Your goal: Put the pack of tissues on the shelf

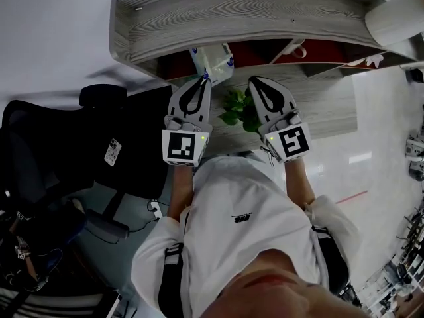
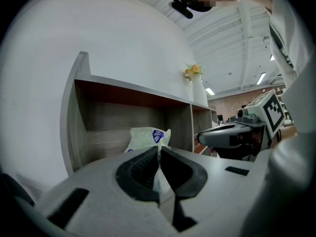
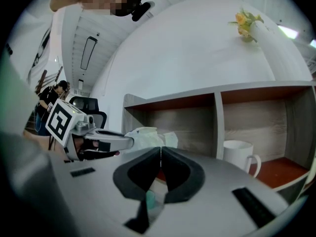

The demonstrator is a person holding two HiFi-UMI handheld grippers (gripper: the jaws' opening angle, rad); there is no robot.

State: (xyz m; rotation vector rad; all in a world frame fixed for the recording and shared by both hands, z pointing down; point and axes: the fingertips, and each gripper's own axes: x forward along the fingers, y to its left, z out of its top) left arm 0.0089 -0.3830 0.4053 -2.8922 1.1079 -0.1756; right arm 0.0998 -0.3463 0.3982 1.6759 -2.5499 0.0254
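Note:
The pack of tissues, white-green plastic with a blue label, hangs at the mouth of the left compartment of the wood-grain shelf. My left gripper is shut on the pack's near edge. In the left gripper view the pack sticks up from between the closed jaws of that gripper, in front of the compartment. My right gripper is just to the right, shut and holding nothing. The right gripper view shows its jaws meeting, with the pack and the left gripper to the left.
A white mug stands in the neighbouring compartment, past a divider. A vase with yellow flowers stands on the shelf top. A green plant lies below the grippers. A black office chair is at the left.

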